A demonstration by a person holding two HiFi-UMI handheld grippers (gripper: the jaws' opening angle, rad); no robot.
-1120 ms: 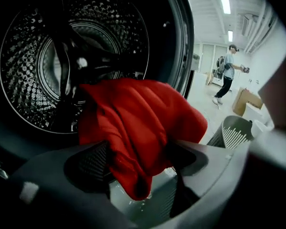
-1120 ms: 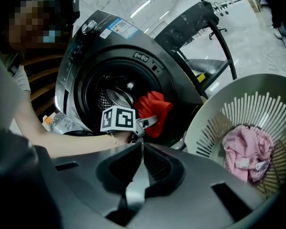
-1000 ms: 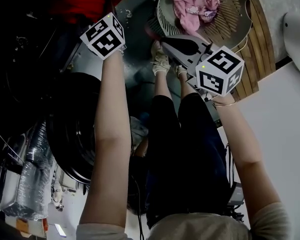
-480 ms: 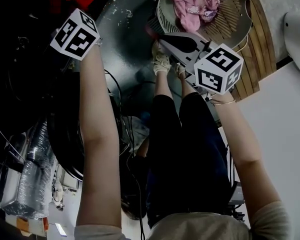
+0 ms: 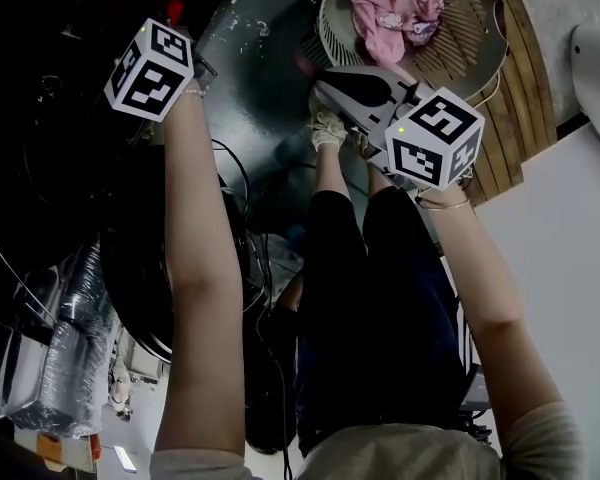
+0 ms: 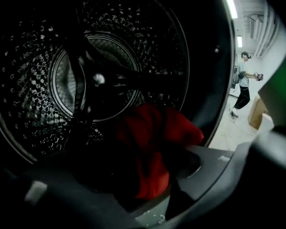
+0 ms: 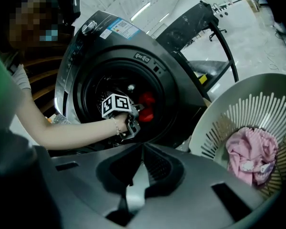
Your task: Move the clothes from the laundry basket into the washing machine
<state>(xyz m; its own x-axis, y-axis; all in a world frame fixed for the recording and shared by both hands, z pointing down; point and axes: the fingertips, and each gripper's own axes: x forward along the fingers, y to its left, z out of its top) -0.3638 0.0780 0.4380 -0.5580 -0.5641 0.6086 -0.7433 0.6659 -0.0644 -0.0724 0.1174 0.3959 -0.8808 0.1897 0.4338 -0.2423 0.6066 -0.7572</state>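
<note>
The left gripper [image 7: 135, 112] reaches into the round opening of the washer [image 7: 93, 46], with free room between it and the rim on every side. Its jaws are opening. A red cloth [image 6: 150, 142] lies between them at the lip of the drum [image 6: 33, 80], and the pads do not press on it. The right gripper [image 7: 142, 149] hangs outside, its jaws clenched together on nothing, near the rim of the basket [image 7: 214, 123]. A pink cloth [image 7: 251, 154] lies in the basket, whose far side is cut off by the frame. In the head view the drum is only darkness and the left jaws are hidden. The left gripper view shows its perforated wall, and only there a person [image 6: 242, 87] stands far off.
</note>
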